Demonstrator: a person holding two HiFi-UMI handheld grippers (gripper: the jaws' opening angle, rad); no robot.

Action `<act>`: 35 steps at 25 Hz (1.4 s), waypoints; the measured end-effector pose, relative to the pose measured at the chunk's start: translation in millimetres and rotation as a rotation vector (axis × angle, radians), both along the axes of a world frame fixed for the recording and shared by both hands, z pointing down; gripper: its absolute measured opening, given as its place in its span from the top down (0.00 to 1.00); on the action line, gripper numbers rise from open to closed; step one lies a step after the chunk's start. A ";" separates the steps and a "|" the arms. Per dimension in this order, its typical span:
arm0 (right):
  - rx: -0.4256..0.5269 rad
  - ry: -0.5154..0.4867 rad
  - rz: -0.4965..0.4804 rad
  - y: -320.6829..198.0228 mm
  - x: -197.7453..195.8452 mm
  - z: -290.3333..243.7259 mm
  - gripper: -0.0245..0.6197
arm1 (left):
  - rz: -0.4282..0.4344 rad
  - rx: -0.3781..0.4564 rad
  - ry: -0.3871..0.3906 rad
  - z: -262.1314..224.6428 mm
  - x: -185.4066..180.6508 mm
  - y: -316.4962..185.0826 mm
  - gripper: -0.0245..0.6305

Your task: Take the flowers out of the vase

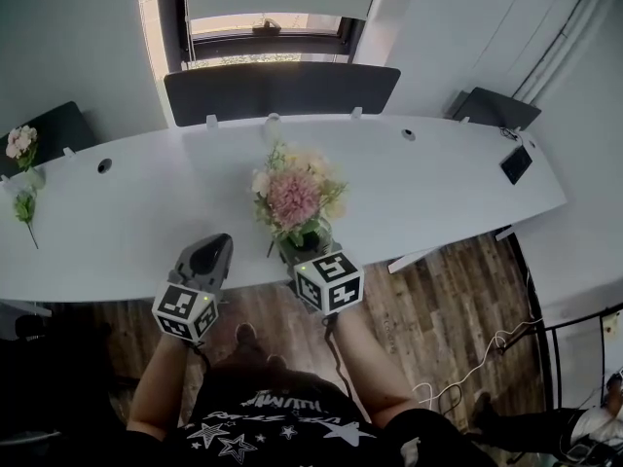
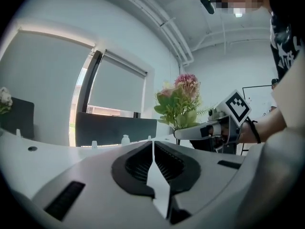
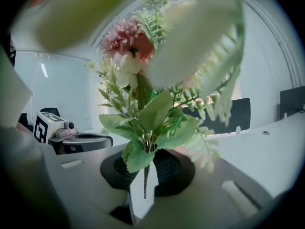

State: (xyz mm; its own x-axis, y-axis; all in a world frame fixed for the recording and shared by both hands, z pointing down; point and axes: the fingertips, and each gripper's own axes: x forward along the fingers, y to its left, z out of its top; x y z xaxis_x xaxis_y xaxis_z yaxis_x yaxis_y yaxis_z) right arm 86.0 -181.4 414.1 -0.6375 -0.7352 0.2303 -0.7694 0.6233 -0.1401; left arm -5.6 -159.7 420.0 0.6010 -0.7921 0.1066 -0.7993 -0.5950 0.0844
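The right tongs point(image 3: 144, 175) are closed on the flowers point(image 1: 295, 197). They pinch the thin green stems low down, and the end of one stem hangs free under the pads. The bunch stands up straight. It has a big pink flower on top, pale ones round it, and lots of green leaves. No vase is round the stems. From above, the bunch is over the near edge of the white table point(image 1: 438, 183).

The left tongs point(image 2: 153, 159) are closed too, with nothing between them. They are just left of the right tongs, near them but not touching. Both point at the table.

A small clear thing point(image 1: 274, 127) stands at the far side of the table, behind the bunch. I cannot tell if it is the vase. More flowers point(image 1: 19, 146) are at the far left end of the table, well apart from the bunch. The wood floor point(image 1: 438, 300) shows below the table.
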 end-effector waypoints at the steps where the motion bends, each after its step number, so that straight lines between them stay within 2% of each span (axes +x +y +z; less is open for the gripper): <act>1: 0.001 -0.003 -0.001 5.7 1.7 0.7 0.88 | -0.005 0.002 0.001 -1.7 0.0 6.6 0.94; 8: 0.022 -0.060 -0.029 36.6 -5.9 1.5 0.88 | -0.029 0.029 0.028 -22.2 -13.9 46.8 0.95; 12: 0.028 -0.039 -0.043 47.6 -12.6 -0.9 0.88 | -0.029 0.048 0.026 -33.1 -17.5 54.9 0.95; 21: 0.021 -0.023 0.015 54.3 -13.7 -7.7 0.88 | 0.044 0.045 0.042 -37.8 -18.3 65.0 0.95; 25: 0.037 -0.038 0.035 61.7 -44.3 -18.9 0.88 | 0.062 0.048 0.037 -39.1 -47.4 72.1 0.95; 35: 0.010 0.038 0.071 106.5 -118.0 -7.6 0.89 | 0.100 0.013 0.067 -27.4 -121.1 103.8 0.95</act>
State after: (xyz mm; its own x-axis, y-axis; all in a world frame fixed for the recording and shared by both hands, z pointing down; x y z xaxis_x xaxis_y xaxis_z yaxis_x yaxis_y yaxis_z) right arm -32.1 -74.9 406.4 -0.5749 -0.7803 0.2462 -0.8161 0.5685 -0.1041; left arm -126.7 -55.9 392.6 0.6825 -0.7289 0.0537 -0.7287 -0.6730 0.1269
